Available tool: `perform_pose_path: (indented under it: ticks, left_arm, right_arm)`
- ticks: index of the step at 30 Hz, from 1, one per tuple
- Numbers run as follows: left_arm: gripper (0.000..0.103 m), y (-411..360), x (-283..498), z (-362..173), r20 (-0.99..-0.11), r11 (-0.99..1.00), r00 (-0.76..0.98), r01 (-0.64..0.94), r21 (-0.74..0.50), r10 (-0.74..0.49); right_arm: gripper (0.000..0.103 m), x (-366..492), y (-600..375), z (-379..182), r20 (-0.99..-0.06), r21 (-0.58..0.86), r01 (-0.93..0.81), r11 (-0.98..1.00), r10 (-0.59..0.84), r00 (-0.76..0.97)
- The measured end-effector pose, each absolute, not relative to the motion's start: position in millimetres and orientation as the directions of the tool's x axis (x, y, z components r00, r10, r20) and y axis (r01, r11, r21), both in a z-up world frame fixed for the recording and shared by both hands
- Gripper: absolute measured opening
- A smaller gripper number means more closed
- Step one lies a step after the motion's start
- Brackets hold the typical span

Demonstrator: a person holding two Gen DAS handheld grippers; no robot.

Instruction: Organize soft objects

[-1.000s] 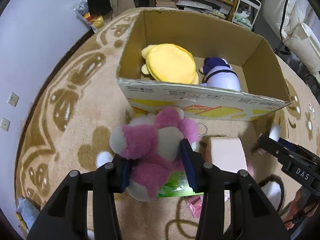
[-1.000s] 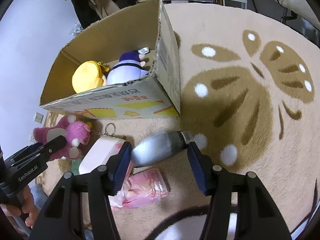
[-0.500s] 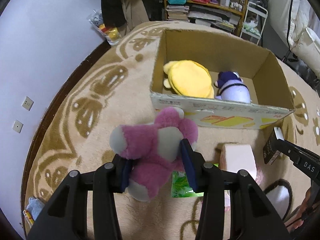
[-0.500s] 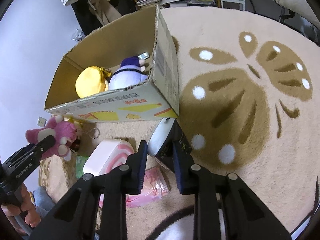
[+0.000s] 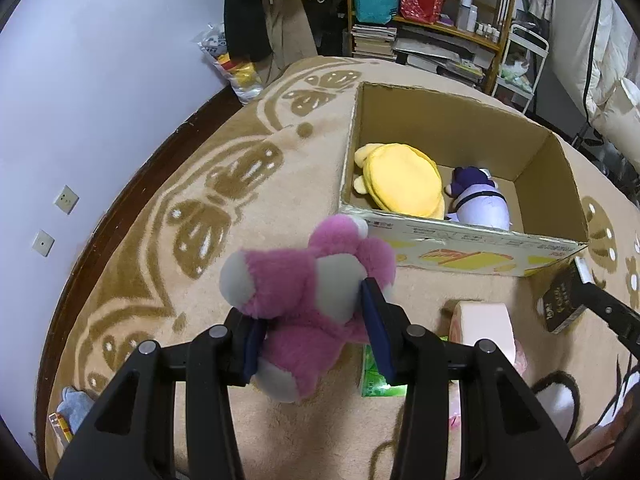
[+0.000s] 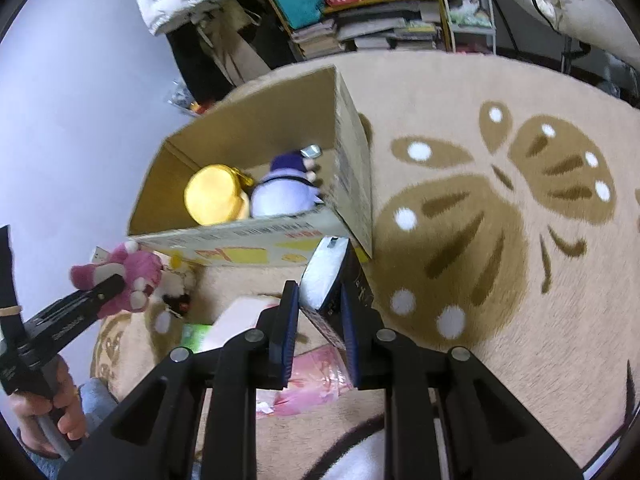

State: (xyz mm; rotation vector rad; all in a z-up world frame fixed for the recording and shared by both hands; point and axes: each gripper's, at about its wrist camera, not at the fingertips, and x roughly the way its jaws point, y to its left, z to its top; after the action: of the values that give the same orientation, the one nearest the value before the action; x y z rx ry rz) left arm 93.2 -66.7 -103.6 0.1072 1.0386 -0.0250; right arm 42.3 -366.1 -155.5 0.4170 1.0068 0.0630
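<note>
Two blue fingers of the left gripper pinch a pink plush bear above the rug, near the cardboard box. From the right wrist, the right gripper clamps what looks like a flat white-and-black pouch beside the box's corner.

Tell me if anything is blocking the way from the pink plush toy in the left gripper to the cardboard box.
Nothing visible blocks it. The pink plush toy, clamped in the left gripper, hangs over bare rug short of the cardboard box. Only the box's near wall lies between them, and the top is open, with free floor beside the yellow plush.
</note>
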Motion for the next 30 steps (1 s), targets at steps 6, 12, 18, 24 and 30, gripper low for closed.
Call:
perform_pose_path:
  ticks: [6, 12, 18, 24, 30]
  left_arm:
    - [0.043, -60, 87, -83, -0.827, 0.995, 0.561, 0.054, 0.079, 0.035]
    - [0.043, -59, 81, -52, -0.754, 0.991, 0.653, 0.04, 0.126, 0.069]
    - [0.043, -59, 87, -23, -0.678, 0.991, 0.734, 0.051, 0.121, 0.045]
    - [0.043, -67, 105, -6, -0.627, 0.984, 0.778, 0.081, 0.161, 0.038]
    - [0.043, -82, 121, 0, -0.602, 0.98, 0.798, 0.108, 0.166, 0.014]
  right_arm:
    - [0.022, 30, -361, -129, -0.758, 0.397, 0.098, 0.913, 0.266, 0.596]
    - [0.022, 23, -354, -98, -0.699, 0.414, 0.043, 0.909, 0.288, 0.655]
    - [0.022, 29, -345, -74, -0.649, 0.408, -0.015, 0.913, 0.301, 0.699]
    - [0.022, 47, -341, -69, -0.606, 0.406, -0.057, 0.912, 0.316, 0.73]
    - [0.022, 64, -340, -70, -0.598, 0.394, -0.066, 0.917, 0.31, 0.739]
